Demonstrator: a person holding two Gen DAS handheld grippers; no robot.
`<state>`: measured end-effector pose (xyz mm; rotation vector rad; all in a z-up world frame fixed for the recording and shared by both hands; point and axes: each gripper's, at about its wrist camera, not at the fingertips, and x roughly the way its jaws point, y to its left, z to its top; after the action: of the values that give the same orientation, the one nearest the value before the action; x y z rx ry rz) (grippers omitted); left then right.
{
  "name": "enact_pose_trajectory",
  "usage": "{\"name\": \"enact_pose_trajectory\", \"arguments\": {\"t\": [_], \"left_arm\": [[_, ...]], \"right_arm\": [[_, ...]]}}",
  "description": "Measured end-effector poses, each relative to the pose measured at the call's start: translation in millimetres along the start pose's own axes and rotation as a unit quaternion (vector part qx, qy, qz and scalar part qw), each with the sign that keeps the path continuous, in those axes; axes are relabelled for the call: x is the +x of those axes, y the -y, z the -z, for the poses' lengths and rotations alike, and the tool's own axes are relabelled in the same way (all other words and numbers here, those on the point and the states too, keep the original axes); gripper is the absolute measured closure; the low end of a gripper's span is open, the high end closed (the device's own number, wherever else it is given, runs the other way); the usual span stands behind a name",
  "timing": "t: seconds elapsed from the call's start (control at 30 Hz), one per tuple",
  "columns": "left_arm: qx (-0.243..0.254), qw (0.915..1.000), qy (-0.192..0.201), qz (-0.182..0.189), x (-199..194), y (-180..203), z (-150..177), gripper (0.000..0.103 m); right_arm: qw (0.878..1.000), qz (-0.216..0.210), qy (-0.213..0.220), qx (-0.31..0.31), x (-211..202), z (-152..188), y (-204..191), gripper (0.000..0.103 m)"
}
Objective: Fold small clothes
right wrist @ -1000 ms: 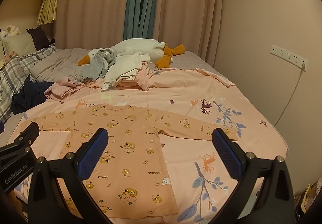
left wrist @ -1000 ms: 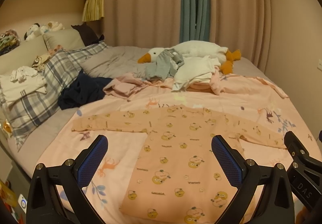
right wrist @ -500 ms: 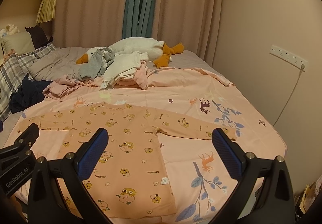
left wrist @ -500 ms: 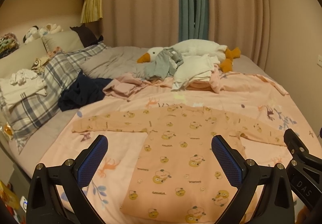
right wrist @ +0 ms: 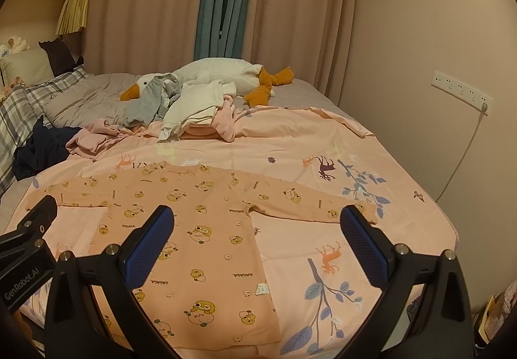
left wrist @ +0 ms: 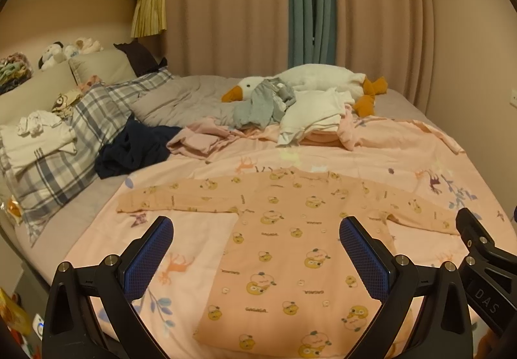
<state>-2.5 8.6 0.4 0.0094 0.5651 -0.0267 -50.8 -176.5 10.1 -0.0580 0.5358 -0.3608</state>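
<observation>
I have a small peach long-sleeved top (left wrist: 290, 249), printed with little cartoon fruit figures, lying flat on the pink patterned duvet (left wrist: 404, 158) of the bed, both sleeves stretched out to the sides and the hem toward me. My left tongs (left wrist: 255, 249) hang wide open above the lower left part of the top, holding nothing; my right tongs (right wrist: 258, 239) are just as wide open above its right side and right sleeve (right wrist: 310, 200), also empty. In the left view the edge of the right tool shows at the lower right, so the two sit close beside each other.

I judge the spreading-out is done and the first fold is not yet begun: the garment looks smooth, with no part doubled over. A small white tag (right wrist: 262, 289) shows near the right hem.

The next move, as I see it, calls for lowering each pair to a sleeve end or side edge, pinching only the top's cloth and not the duvet under it, then carrying it inward over the body. Since both are thin and alike in colour, catching the duvet along with it is the main risk.

Farther up the bed a heap of unfolded clothes (left wrist: 310, 113) lies against a plush goose (left wrist: 310, 78), well apart from the top.
</observation>
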Motion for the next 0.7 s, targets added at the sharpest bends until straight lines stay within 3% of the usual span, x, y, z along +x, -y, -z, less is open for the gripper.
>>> {"name": "enact_pose_trajectory", "arguments": {"t": [0.7], "left_arm": [[0.007,0.9999,0.0,-0.008,0.8,3.0,-1.9,0.001]], "right_arm": [[1.0,0.006,0.001,-0.007,-0.4,2.5,-3.5,0.0]]}}
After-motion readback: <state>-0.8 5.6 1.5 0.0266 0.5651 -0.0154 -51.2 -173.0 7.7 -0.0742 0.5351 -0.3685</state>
